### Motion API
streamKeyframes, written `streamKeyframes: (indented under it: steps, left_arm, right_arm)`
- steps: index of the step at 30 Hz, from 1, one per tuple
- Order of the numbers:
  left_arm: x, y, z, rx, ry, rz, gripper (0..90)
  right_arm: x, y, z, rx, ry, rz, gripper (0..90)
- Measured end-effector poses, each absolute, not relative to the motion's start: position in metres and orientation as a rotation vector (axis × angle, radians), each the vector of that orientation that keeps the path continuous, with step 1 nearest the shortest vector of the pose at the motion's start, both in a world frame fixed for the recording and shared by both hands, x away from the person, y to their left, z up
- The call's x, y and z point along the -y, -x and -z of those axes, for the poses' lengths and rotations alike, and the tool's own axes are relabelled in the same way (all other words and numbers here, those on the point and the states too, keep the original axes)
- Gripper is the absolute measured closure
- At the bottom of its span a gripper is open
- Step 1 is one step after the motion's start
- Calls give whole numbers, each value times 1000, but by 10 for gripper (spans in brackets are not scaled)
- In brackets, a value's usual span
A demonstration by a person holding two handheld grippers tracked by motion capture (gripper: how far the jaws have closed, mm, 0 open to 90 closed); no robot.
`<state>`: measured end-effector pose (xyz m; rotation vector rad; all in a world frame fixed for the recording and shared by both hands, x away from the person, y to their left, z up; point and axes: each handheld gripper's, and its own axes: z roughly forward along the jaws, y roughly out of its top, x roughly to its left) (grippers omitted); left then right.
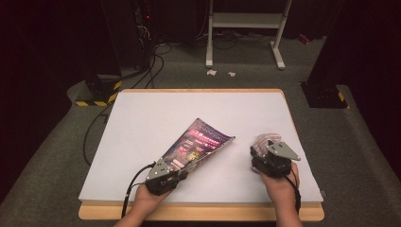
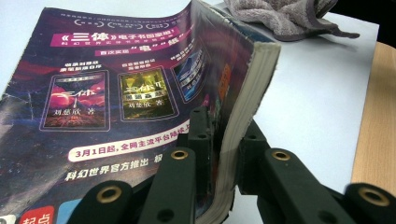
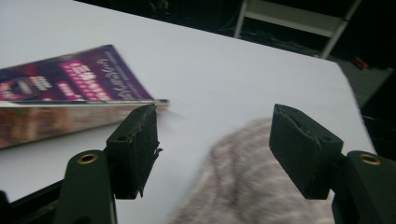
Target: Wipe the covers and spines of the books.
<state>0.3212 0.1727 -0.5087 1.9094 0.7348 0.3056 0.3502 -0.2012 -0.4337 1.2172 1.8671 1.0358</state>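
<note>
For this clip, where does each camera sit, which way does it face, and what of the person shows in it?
High view: fixed above the person's side, looking forward and down on the white table; both forearms enter from the bottom, the left gripper clamped on the magazine, the right gripper at the towel.
Left gripper view: rides the left gripper, looking along its jaws shut on the magazine's edge, towel beyond.
Right gripper view: rides the right gripper, looking along its open jaws over the towel, magazine at left.
All three views share the magazine and the towel.

Glossy paper cover on the magazine (image 2: 107,107) (creased, worn at the edges), fuzzy terry cloth (image 3: 261,186) beside it, matt white table (image 1: 156,118), wooden rim.
</note>
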Motion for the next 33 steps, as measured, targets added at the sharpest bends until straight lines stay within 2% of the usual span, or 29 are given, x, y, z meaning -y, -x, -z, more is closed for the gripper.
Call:
streamKeyframes:
  steps: [6,13,26,33]
  left_arm:
    - [-173,-321,509,-732,-1907,-300,774]
    - [-173,-321,508,-729,-1900,-290,676]
    - [-172,-321,508,-716,-1907,-283,610]
    - [-175,-322,506,-743,-1896,-273,503]
  right_arm:
    - [162,-347,450,-2004,-1149,-1099,354]
    - [123,-347,481,-2144,-1079,-1054,360]
    - [92,-343,481,-2121,-1010,-1102,363]
    - [89,-349,481,-2116,-1025,-1096,359]
